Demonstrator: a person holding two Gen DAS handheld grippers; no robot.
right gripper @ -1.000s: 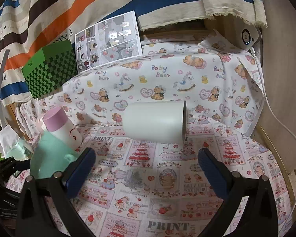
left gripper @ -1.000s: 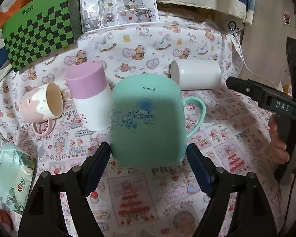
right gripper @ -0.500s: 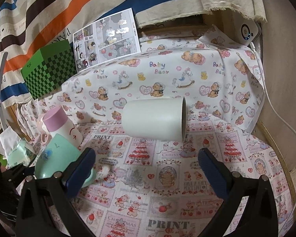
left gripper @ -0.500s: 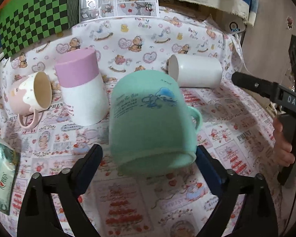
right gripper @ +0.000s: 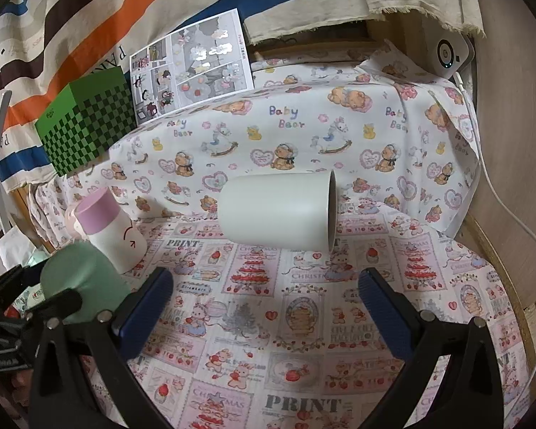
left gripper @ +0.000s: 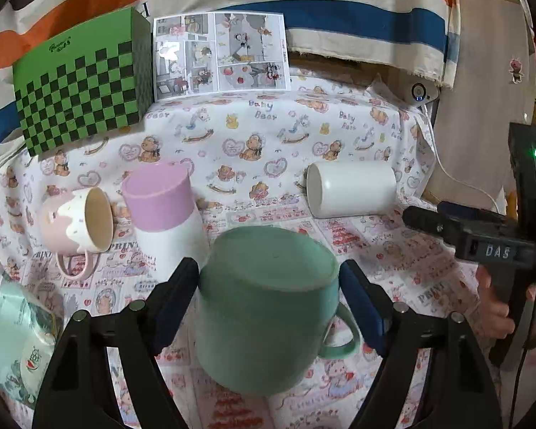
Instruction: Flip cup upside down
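A mint green mug stands upside down on the printed cloth, base up, handle to the right. My left gripper has its blue pads on either side of the mug, touching or almost touching its walls. The mug also shows at the lower left of the right wrist view. My right gripper is open and empty, a little in front of a white cup that lies on its side, mouth to the right.
A pink-topped white cup stands upside down left of the mug. A pink mug lies on its side further left. A green checkered box and a picture sheet stand at the back. A mint packet lies lower left.
The left gripper has turned the green mug from tilted to base-up and set it on the cloth. The right gripper has barely moved.
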